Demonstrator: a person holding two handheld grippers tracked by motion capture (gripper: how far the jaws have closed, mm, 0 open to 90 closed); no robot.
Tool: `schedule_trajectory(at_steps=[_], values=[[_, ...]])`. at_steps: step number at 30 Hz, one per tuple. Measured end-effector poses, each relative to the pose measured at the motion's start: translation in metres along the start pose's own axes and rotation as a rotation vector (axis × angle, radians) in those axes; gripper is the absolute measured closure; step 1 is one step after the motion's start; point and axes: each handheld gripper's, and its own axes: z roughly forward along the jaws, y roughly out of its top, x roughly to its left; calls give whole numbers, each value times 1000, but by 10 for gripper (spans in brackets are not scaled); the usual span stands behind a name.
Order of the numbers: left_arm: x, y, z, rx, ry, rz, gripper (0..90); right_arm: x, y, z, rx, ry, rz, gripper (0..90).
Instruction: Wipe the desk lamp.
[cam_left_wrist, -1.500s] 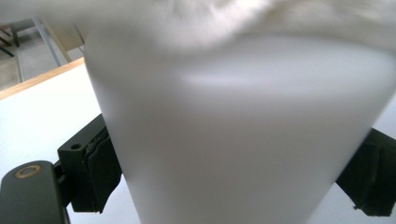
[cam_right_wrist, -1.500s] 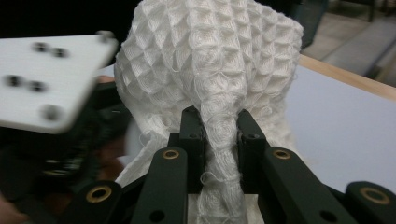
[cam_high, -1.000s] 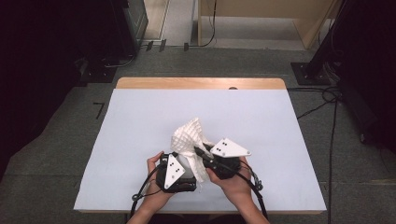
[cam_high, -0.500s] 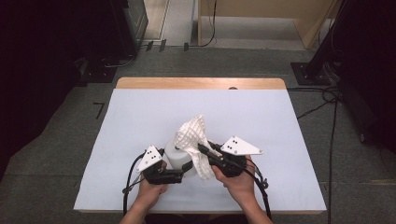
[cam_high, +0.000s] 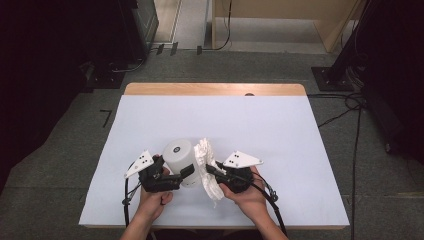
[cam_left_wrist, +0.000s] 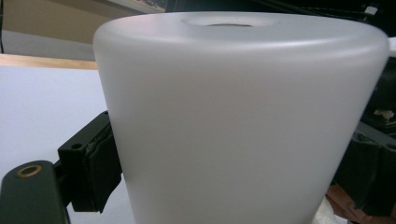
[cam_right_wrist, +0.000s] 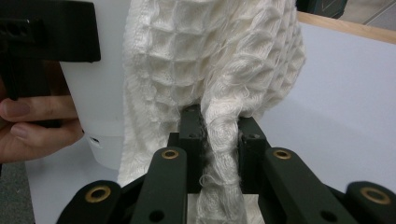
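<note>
High view: upright cylinder (cam_high: 179, 161) stands clamped in the left hand-held gripper (cam_high: 186, 172), while the right hand-held gripper (cam_high: 211, 169), clenched on a cloth (cam_high: 207, 167), holds it just right of the cylinder, touching its side.

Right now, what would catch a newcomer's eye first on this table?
A frosted white cylinder stands upright near the front edge of the pale table, clamped by the left gripper. Right beside it, the right gripper pinches a white waffle-weave cloth, held up against the cylinder's side.
</note>
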Motion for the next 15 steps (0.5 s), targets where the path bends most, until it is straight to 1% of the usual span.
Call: schedule_trajectory(at_steps=[1, 3, 5, 7, 8, 9, 10, 11, 12, 13, 15], values=[[-2, -1, 2, 9, -1, 4, 88, 0, 1, -1, -6, -6, 1, 774], [-5, -4, 7, 40, -6, 35, 88, 1, 4, -5, -43, -4, 9, 774], [-9, -7, 12, 69, -8, 60, 88, 2, 8, -12, -87, -15, 2, 775], [-12, -9, 16, 85, -9, 68, 88, 4, 12, -19, -132, -23, -20, 774], [-13, -10, 17, 87, -10, 66, 88, 5, 14, -22, -145, -42, -57, 773], [-13, -10, 17, 87, -10, 66, 88, 5, 14, -22, -145, -42, -57, 773], [-13, -9, 17, 88, -5, 68, 88, 5, 13, -22, -142, -46, -70, 773], [-10, -7, 14, 79, -4, 58, 88, 3, 10, -18, -119, -40, -57, 773], [-10, -7, 14, 79, -4, 58, 88, 2, 7, -15, -96, -36, -49, 774], [-6, -4, 10, 58, -1, 42, 88, 1, 4, -11, -74, -36, -48, 774], [-5, -2, 7, 50, 5, 41, 88, 0, -1, -4, -26, -21, -42, 775]])
